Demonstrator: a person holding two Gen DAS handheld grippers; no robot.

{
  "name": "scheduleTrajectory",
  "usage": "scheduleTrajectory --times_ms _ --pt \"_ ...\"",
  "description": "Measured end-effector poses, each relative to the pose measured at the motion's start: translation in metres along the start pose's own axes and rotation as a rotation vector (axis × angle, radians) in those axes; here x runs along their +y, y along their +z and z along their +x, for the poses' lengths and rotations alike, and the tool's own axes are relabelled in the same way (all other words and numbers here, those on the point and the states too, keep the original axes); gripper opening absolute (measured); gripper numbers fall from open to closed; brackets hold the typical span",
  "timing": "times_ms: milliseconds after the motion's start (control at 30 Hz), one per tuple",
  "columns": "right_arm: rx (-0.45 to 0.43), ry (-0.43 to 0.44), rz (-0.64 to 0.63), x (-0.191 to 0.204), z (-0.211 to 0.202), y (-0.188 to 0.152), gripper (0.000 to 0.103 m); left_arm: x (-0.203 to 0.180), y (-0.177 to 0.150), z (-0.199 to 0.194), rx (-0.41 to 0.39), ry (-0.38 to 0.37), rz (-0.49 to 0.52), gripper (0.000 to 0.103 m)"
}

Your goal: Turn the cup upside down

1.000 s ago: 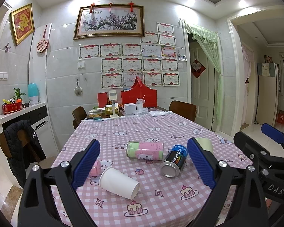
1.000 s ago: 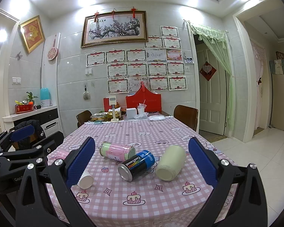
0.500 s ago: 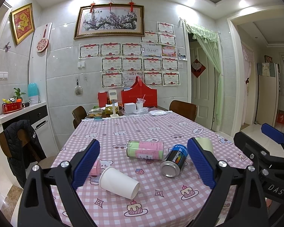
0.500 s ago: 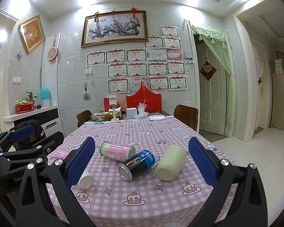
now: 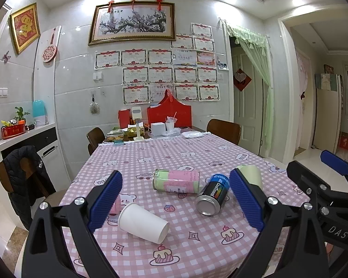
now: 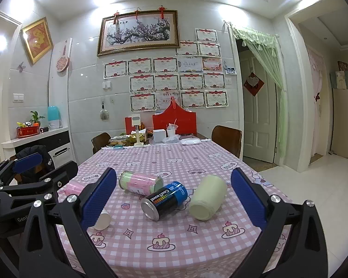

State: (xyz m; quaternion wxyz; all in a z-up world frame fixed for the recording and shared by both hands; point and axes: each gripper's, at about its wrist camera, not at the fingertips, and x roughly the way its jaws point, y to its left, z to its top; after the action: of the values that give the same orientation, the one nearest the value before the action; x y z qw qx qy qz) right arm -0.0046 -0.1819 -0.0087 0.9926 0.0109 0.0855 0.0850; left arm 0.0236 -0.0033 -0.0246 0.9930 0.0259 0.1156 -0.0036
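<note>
Nothing has moved since the earlier frames. The left gripper [image 5: 176,202] and right gripper [image 6: 174,199] both hover with jaws wide apart, empty. The white paper cup [image 5: 143,222] lies on its side on the near left of the pink checked tablecloth [image 5: 164,155], near the CoolTowel can [image 5: 212,198].

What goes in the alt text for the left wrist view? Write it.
A white paper cup lies on its side on a pink checked tablecloth, between the open blue pads of the left hand-held gripper. Beyond it lie a pink-and-green can and a blue-and-black can, also on their sides.
</note>
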Motion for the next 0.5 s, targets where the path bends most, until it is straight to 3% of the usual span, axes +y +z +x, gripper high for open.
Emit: scheduleTrajectory --times_ms 500 --pt "0.068 -0.023 0.042 -0.028 0.019 -0.012 0.095 -0.023 -0.009 0.035 0.083 -0.026 0.036 0.092"
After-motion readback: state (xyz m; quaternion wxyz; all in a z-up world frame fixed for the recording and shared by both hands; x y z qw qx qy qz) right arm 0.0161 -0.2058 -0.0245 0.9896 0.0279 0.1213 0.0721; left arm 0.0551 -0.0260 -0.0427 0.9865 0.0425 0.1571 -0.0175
